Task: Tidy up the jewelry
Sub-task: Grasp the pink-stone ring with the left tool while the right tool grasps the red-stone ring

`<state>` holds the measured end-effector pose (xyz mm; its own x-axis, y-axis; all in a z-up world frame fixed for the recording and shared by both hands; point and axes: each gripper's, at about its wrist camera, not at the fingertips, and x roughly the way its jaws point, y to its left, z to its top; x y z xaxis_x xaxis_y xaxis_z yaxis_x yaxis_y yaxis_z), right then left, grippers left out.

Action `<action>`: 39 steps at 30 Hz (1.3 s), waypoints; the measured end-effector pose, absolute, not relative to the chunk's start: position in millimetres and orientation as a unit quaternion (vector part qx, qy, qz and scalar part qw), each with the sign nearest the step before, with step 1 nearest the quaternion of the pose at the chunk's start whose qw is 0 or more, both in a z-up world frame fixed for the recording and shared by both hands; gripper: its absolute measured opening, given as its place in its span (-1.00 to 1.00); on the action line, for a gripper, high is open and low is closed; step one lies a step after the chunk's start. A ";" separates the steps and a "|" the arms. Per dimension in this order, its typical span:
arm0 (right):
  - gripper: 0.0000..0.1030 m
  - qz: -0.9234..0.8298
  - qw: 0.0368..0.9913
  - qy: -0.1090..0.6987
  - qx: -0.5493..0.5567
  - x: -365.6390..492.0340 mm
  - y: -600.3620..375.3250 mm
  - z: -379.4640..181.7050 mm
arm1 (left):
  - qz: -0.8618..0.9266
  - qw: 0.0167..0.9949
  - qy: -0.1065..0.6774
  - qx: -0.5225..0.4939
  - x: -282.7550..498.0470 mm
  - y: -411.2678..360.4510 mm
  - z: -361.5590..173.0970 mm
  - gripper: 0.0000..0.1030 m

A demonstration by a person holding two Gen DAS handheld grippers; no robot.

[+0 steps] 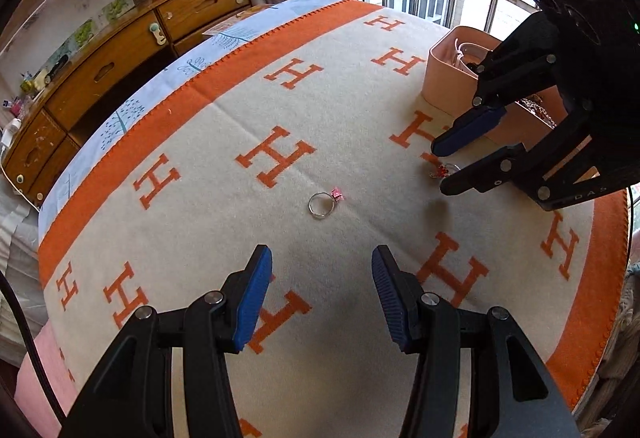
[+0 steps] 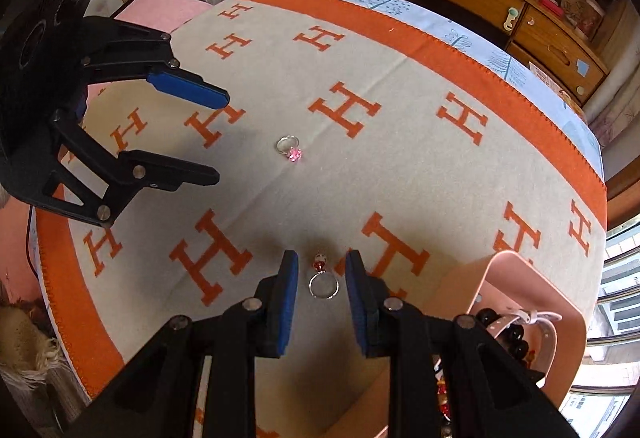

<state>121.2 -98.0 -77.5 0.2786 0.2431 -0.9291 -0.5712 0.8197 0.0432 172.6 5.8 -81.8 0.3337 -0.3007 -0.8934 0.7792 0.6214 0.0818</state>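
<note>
while both gape, right hand-held gripper (image 2: 322, 270) straddles red ring (image 2: 323, 278), untouched

Blanket-covered desk (image 1: 224, 174): wide flat stretch of cream cloth with orange H marks, open on most sides.

Pink-stone ring (image 1: 322, 203) lies alone mid-cloth; bare blanket all round it, approach free from any side. Left gripper (image 1: 320, 278) hangs near it, jaws spread wide, nothing between them and the ring.

Red-bead ring (image 2: 322, 278) sits between the right gripper's (image 2: 322, 280) parted jaws, a gap on each side.

Pink open box (image 2: 532, 278) stands just right of that ring, its wall blocking passage there; beads and jewelry fill it.

Wooden drawer cabinet (image 1: 120, 58) runs beyond the far desk edge, well apart.
</note>
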 end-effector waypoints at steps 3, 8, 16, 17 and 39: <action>-0.57 0.267 0.781 0.540 -0.167 118.8 -94.1 -81.5 | -0.354 0.767 0.467 0.259 183.1 1.4 -88.6 -0.02; -0.71 0.273 0.777 0.546 -0.150 119.4 -98.9 -80.6 | -0.362 0.761 0.471 0.261 195.9 -7.3 -95.0 -0.02; -0.72 0.299 0.776 0.547 -0.097 112.2 -101.7 -79.6 | -0.377 0.753 0.425 0.333 199.1 -25.5 -94.4 -0.13; -0.72 0.301 0.776 0.546 -0.093 110.6 -102.1 -79.2 | -0.380 0.750 0.421 0.340 199.4 -27.0 -94.3 -0.14; -0.72 0.312 0.794 0.522 -0.008 98.8 -125.7 -65.6 | -0.429 0.725 0.431 0.323 193.6 -36.7 -93.6 -0.90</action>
